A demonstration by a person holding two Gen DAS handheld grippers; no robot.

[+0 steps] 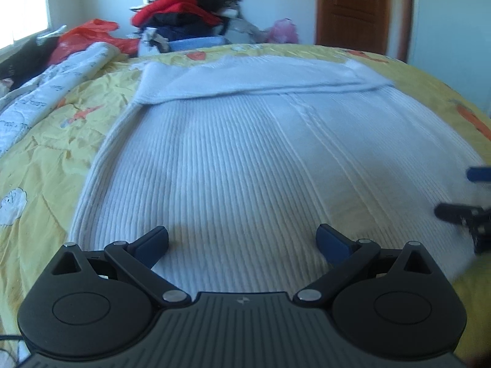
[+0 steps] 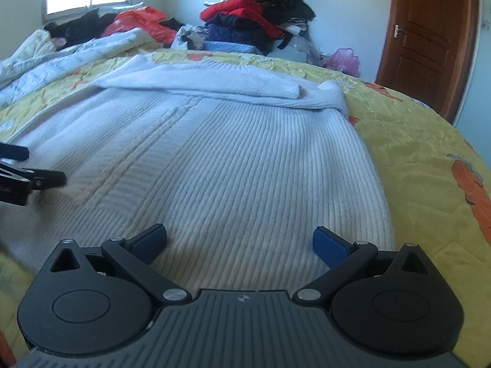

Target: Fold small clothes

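Both tools, left tool (image 1: 242,242) and right tool (image 2: 239,240), gape empty over a flat white ribbed sweater (image 1: 245,153).

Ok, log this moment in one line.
sweater: flat on bed, sleeves folded in | left tool: open, over hem | right tool: open, over hem

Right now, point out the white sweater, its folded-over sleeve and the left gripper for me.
white sweater (image 1: 233,165): left wrist view, on the ribbed body panel.
folded-over sleeve (image 2: 208,81): right wrist view, on the middle of the sleeve lying across the top.
left gripper (image 1: 242,242): left wrist view, midway between the open fingertips.
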